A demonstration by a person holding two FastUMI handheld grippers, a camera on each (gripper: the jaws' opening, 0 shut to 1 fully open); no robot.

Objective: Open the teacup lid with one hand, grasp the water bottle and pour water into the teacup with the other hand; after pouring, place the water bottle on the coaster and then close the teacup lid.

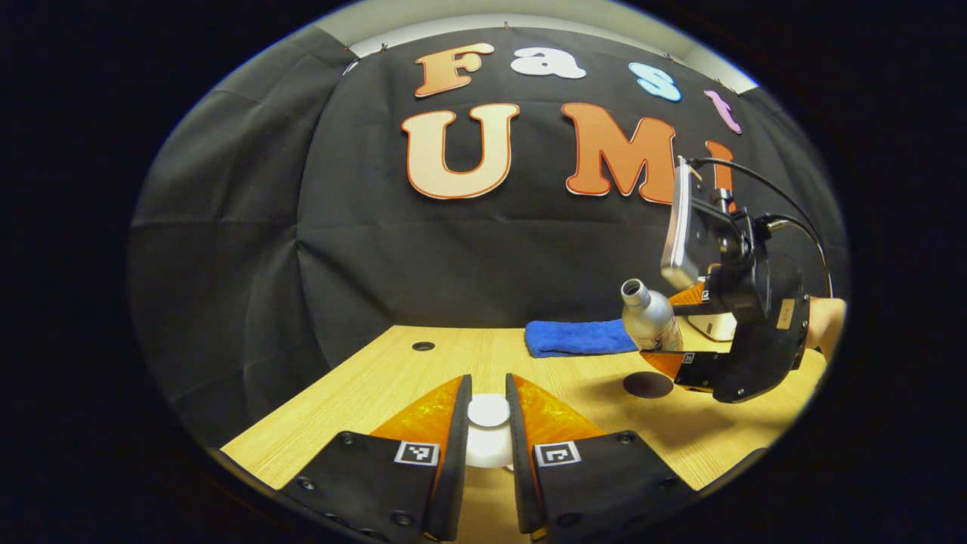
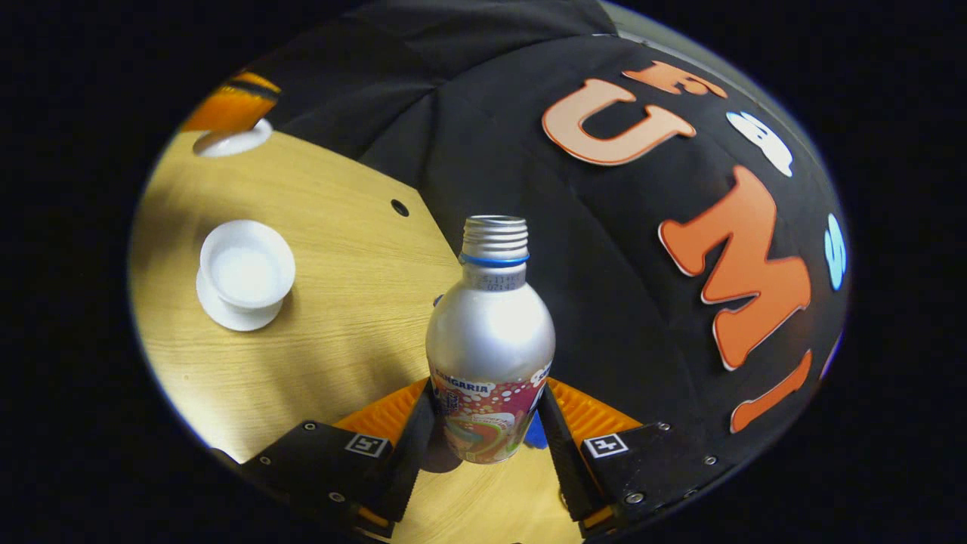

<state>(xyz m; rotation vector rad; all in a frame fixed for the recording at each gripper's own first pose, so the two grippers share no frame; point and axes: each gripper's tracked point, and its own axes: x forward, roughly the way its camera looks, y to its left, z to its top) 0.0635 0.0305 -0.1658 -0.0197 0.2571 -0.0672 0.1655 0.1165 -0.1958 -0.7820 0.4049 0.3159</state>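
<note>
My left gripper (image 1: pixel 488 382) is shut on the white teacup lid (image 1: pixel 488 437), held above the wooden table (image 1: pixel 363 393). In the right gripper view that lid (image 2: pixel 229 141) shows at the far upper left under an orange finger. The white teacup (image 2: pixel 246 268) stands open on its saucer, apart from the lid. My right gripper (image 2: pixel 487 394) is shut on the silver water bottle (image 2: pixel 489 332), which has no cap. In the left gripper view the bottle (image 1: pixel 650 317) is tilted, mouth up and to the left, above the dark round coaster (image 1: pixel 648 384).
A folded blue towel (image 1: pixel 578 338) lies at the back of the table, behind the coaster. A small dark hole (image 1: pixel 423 346) sits in the tabletop at the back left. A hand (image 1: pixel 825 321) holds the right gripper at the far right.
</note>
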